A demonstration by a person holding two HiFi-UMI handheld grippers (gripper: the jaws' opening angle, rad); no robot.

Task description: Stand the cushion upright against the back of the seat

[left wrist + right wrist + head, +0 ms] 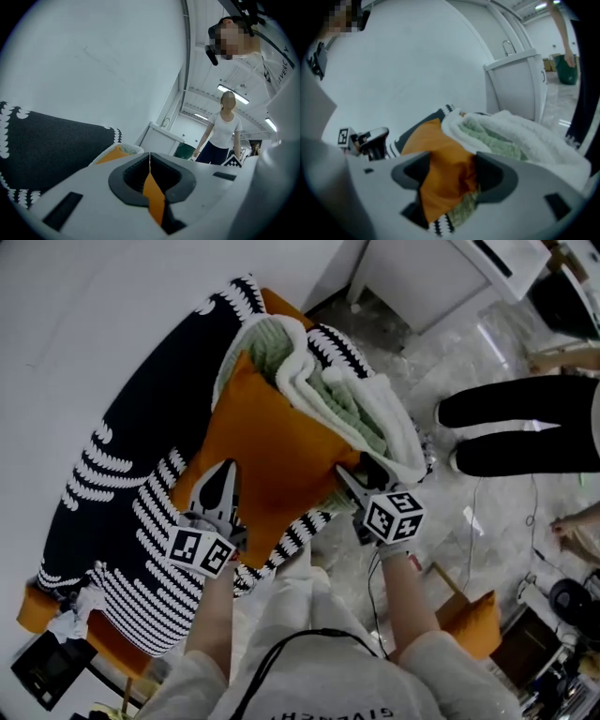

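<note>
On the seat's black-and-white throw [103, 474], the orange cushion [272, 451] sits tilted, one side against the folded blanket [352, 395] and, as I judge it, not yet upright against the back. The step in hand is getting a two-sided hold. My left gripper [223, 474] is clenched on the cushion's near edge, fabric pinched between its jaws. My right gripper [349, 479] stands wide apart — the cushion's corner lies between its jaws, unpressed. Next it should close there, then both tip the cushion up.
</note>
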